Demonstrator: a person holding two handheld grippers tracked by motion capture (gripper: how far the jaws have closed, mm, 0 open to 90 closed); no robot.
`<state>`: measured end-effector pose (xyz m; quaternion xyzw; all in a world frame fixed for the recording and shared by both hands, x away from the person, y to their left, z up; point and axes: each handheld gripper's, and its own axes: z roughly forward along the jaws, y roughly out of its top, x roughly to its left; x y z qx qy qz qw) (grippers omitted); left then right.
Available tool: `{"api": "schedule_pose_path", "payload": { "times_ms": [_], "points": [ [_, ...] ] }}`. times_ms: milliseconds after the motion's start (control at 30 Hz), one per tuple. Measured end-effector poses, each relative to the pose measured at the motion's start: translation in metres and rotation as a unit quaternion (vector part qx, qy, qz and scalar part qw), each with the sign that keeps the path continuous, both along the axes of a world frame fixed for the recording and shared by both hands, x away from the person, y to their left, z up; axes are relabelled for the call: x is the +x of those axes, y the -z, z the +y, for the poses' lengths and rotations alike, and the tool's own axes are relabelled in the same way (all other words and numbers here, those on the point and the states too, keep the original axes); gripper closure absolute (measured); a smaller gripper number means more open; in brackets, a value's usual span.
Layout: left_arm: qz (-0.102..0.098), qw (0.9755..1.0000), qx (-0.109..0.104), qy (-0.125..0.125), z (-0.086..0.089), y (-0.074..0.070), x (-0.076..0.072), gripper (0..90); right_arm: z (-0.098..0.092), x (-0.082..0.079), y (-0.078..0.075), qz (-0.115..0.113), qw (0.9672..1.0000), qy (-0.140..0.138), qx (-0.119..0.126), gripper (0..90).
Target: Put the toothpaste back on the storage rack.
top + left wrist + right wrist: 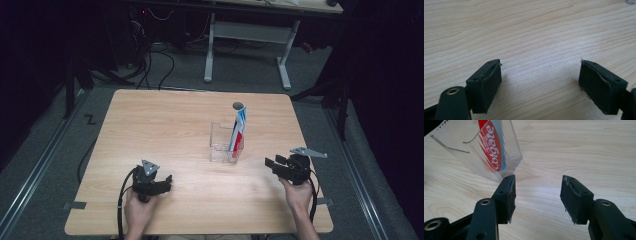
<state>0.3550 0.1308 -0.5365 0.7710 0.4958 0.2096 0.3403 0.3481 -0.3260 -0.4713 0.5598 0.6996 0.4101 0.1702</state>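
The right gripper [537,197] has its jaws spread apart with only bare wood between them; it grips nothing. In the right gripper view its left jaw tip sits just beside the lower corner of a clear plastic holder [506,162], and whether the two actually touch cannot be told. In the high view the right gripper [272,164] is held by the person's right hand [298,192] near the table's right edge, pointing left toward the holder [220,142], a little apart from it.

The left gripper [540,82] is also spread wide and empty, its jaws low over plain wood grain. In the high view it [167,182] sits near the front left of the table [165,125], held in the left hand [139,210], well apart from the holder.

The toothpaste tube [238,131] stands in the right end of the holder, near the middle of the table. Its long axis runs nearly upright, leaning slightly, with the flat blue end at the top and the red part lower down. Its bottom end is seen only through the plastic and is hard to make out. In the right gripper view the tube [492,147] is cut off by the top edge, so just part of its red band with white lettering appears through the ribbed wall. A small dark round mark [238,105] lies on the table just behind the tube; what it is cannot be told.
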Motion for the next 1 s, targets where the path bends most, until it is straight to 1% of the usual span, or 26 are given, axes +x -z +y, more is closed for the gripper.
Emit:
{"api": "schedule_pose_path", "payload": {
  "times_ms": [33,100,267,533,567,600,700,767,933,1000],
  "points": [
    [0.0,1.0,0.0,0.0,0.0,0.0,0.0,18.8,0.0,0.0,0.001,-0.002,1.0,-0.001,-0.002,46.2],
    [0.0,1.0,0.0,0.0,0.0,0.0,0.0,18.8,0.0,-0.001,0.003,0.003,1.0,0.002,0.0,46.1],
    [0.0,1.0,0.0,0.0,0.0,0.0,0.0,18.8,0.0,-0.003,0.006,-0.001,1.0,0.003,-0.009,44.7],
    [0.0,1.0,0.0,0.0,0.0,0.0,0.0,18.8,0.0,-0.003,0.016,0.01,0.9998,0.008,-0.016,43.2],
    [0.0,1.0,0.0,0.0,0.0,0.0,0.0,18.8,0.001,-0.003,0.017,0.011,0.9996,0.007,-0.023,43.0],
    [0.0,1.0,0.0,0.0,0.0,0.0,0.0,18.7,0.002,-0.003,0.018,0.01,0.9996,0.005,-0.027,43.0],
    [0.0,1.0,0.0,0.0,0.0,0.0,0.0,18.8,0.003,-0.003,0.021,0.017,0.9992,0.001,-0.037,43.0],
    [0.0,1.0,0.0,0.0,0.0,0.0,0.0,18.8,0.003,-0.004,0.023,0.02,0.9991,0.003,-0.037,43.0],
    [0.0,1.0,0.0,0.0,0.0,0.0,0.0,18.8,0.002,-0.004,0.029,0.024,0.9987,0.004,-0.045,42.5],
    [0.0,1.0,0.0,0.0,0.0,0.0,0.0,18.8,0.002,-0.004,0.03,0.023,0.9984,0.005,-0.052,42.1]
  ]
}}
